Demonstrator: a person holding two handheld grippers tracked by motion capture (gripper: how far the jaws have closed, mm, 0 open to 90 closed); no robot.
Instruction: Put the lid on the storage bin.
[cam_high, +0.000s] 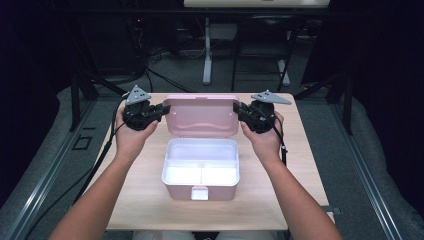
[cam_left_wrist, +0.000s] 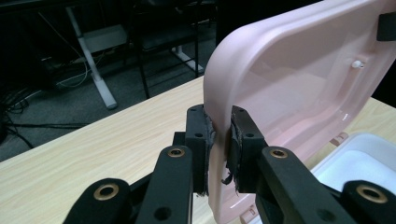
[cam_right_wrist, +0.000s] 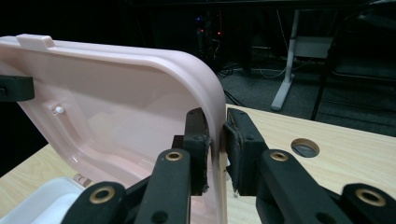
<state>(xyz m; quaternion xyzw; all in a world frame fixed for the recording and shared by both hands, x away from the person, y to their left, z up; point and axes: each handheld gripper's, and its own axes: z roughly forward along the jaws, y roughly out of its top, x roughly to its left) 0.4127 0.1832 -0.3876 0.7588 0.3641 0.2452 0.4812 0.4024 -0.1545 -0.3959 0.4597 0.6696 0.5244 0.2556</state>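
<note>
high view: lid (cam_high: 202, 116) upright at centre, box (cam_high: 200, 170) open below, your 2 grippers at its side edges | left gripper view: left gripper (cam_left_wrist: 219, 140) clamps lid (cam_left_wrist: 299, 93) edge | right gripper view: right gripper (cam_right_wrist: 215, 140) straddles lid (cam_right_wrist: 116, 112) edge, outer pad apart, grip slack | opening looks done; letting go left.

Your left tool (cam_left_wrist: 218, 140) covers part of the pink lid's (cam_left_wrist: 299, 88) edge. In the right gripper view, the white box (cam_right_wrist: 42, 205) is cut off at the bottom edge.
</note>
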